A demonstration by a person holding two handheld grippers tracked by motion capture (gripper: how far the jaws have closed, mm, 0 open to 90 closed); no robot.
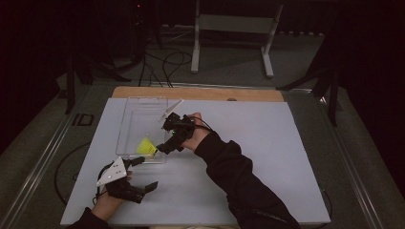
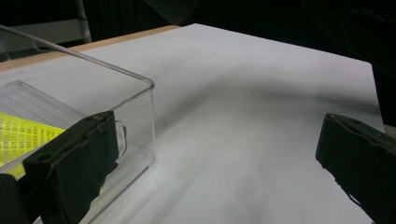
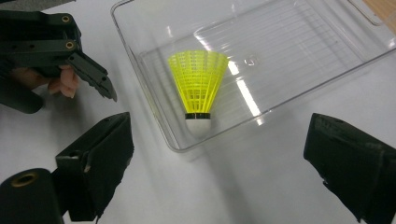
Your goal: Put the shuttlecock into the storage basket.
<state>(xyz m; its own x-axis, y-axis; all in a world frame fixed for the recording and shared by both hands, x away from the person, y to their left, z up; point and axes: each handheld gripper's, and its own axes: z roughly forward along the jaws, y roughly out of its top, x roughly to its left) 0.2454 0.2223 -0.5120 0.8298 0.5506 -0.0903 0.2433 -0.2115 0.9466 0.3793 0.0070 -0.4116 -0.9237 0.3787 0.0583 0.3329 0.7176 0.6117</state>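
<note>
A yellow shuttlecock (image 1: 146, 147) with a white cork lies in the near corner of a clear plastic tray (image 1: 125, 125), cork toward the front wall. In the right gripper view the shuttlecock (image 3: 198, 88) lies just beyond my right gripper (image 3: 219, 163), which is open wide with nothing in it. In the high view my right gripper (image 1: 166, 134) hovers over the tray's near right corner. My left gripper (image 1: 144, 173) stands open and empty on the table in front of the tray. Its own view has my left gripper (image 2: 215, 168) beside the tray's corner (image 2: 148, 88), with the shuttlecock's skirt (image 2: 23, 135) behind the wall.
The tray sits at the back left of a white table mat (image 1: 267, 157); a wooden edge (image 1: 200, 93) runs behind it. A thin clear piece (image 1: 171, 109) leans at the tray's far right corner. The other hand's gripper (image 3: 88, 74) is left of the tray.
</note>
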